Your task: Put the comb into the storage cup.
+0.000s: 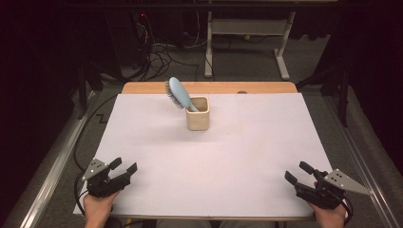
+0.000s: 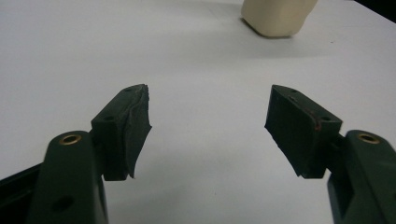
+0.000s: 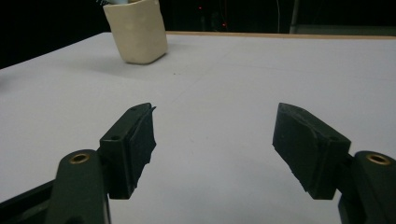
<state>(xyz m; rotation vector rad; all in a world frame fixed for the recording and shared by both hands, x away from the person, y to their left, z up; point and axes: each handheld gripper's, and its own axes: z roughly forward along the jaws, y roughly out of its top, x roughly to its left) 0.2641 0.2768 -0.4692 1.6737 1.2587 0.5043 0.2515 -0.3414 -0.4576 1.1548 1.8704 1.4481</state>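
A cream square cup [image 1: 197, 113] stands on the white table sheet [image 1: 237, 147], toward the back and a little left of centre. A light blue hairbrush [image 1: 179, 93] sits handle-down in it, its bristled head leaning out to the upper left. My left gripper [image 1: 123, 166] rests at the near left corner, open, nothing between its jaws. At the near right corner my right gripper [image 1: 298, 172] is open and empty too. The cup [image 2: 278, 16] shows at the top of the left gripper view beyond the left gripper [image 2: 208, 109], and the cup [image 3: 137, 29] sits upper left beyond the right gripper [image 3: 215, 126].
A wooden table edge [image 1: 209, 87] runs behind the sheet. Beyond it the dark floor holds cables [image 1: 157, 52] and a white desk frame [image 1: 247, 42]. Metal rails [image 1: 52, 166] flank the table on both sides.
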